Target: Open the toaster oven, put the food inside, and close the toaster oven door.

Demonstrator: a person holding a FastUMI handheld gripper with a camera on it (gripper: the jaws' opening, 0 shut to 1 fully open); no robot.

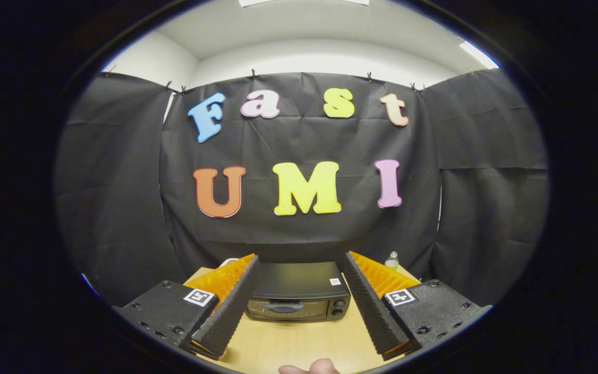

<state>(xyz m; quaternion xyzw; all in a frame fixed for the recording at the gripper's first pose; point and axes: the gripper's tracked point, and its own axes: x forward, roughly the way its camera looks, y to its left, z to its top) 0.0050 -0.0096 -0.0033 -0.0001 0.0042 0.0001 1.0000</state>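
Gripper view: hand-held gripper (299, 265) agape above wooden table (299, 343)

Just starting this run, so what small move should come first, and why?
Probably ease the tool forward and down toward the toaster oven door handle. The door looks shut, and the open fingers hold nothing, well short of it.

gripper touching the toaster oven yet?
Apart. In the gripper view, the open gripper frames the toaster oven, which sits beyond its fingers with bare table between them.
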